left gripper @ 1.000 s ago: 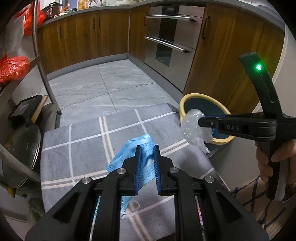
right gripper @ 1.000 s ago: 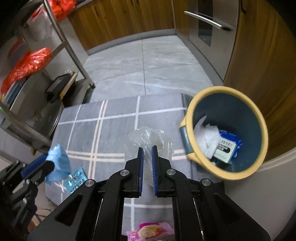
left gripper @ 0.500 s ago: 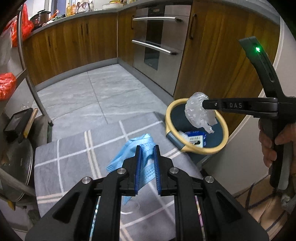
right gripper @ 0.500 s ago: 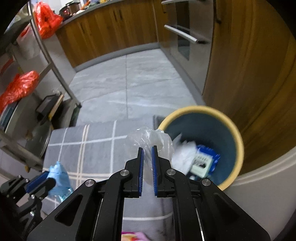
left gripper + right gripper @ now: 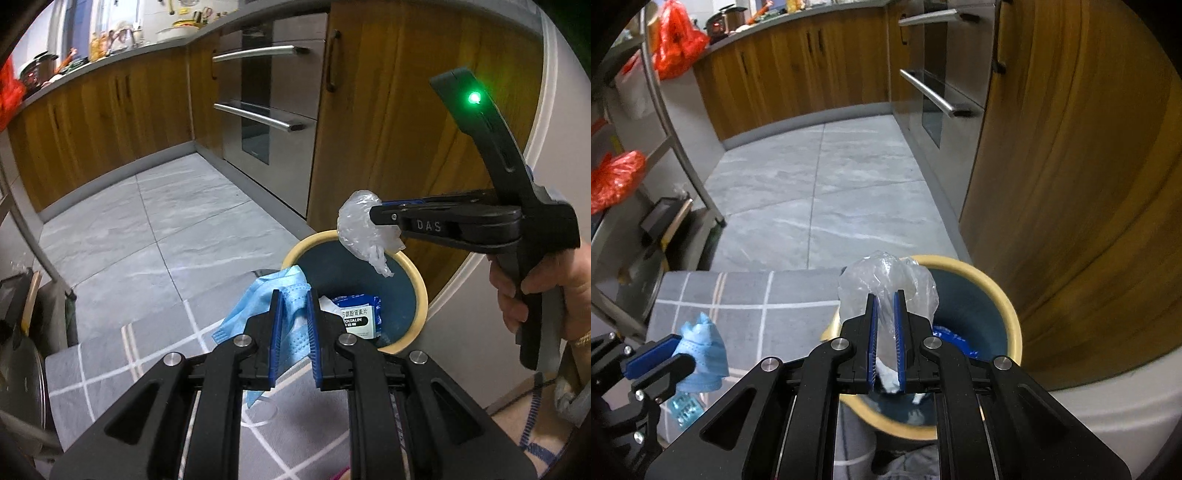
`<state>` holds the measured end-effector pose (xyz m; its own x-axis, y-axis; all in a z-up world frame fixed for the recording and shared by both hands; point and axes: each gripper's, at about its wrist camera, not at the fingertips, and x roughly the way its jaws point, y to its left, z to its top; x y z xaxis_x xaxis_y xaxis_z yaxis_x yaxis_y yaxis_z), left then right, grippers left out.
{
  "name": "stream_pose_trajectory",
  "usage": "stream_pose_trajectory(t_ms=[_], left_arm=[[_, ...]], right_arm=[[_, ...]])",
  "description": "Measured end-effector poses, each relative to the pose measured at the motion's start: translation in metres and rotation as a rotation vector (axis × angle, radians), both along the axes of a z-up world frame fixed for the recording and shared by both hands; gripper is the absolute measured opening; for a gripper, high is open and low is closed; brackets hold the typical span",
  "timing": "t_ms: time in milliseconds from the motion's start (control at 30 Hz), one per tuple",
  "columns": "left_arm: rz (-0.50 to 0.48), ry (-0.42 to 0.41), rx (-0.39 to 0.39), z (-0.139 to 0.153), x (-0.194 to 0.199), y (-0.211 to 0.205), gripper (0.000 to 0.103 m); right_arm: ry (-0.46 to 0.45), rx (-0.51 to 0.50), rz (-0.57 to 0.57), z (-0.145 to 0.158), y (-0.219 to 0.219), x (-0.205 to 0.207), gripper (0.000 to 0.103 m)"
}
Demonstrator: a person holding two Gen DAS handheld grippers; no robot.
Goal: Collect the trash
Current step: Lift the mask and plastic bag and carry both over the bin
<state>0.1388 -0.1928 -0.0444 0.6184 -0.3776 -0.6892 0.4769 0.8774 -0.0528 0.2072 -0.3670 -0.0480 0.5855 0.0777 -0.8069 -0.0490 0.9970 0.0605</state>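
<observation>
My left gripper is shut on a crumpled blue face mask, held just left of the bin's near rim. In the right wrist view that mask hangs from the left gripper at the lower left. My right gripper is shut on a clear crumpled plastic bag. The same bag hangs over the far rim of the trash bin, clamped in the right gripper. The bin is blue inside with a yellow rim and holds a blue packet and white paper.
A grey checked cloth covers the table, with a blister pack on it. Wooden cabinets and an oven stand close behind the bin. A metal rack with red bags stands left. A person's hand holds the right gripper.
Both grippers have carried their loads right and upward, from over the cloth to the bin. The plastic bag now hangs above the bin's rim, the mask beside it.
</observation>
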Motion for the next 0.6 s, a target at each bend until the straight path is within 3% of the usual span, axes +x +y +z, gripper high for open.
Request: stream_pose_trajectory(t_ms=[400,600], left_arm=[[-0.062,0.096,-0.029,-0.051,0.037,-0.038,0.013],[-0.093,0.083,-0.081,-0.051,0.060,-0.056,0.013]], right_arm=[[0.091,0.040,-0.067,-0.033,-0.035,0.032,0.010],[0.142,0.049,-0.138,-0.053,-0.052,0.040,0.010]])
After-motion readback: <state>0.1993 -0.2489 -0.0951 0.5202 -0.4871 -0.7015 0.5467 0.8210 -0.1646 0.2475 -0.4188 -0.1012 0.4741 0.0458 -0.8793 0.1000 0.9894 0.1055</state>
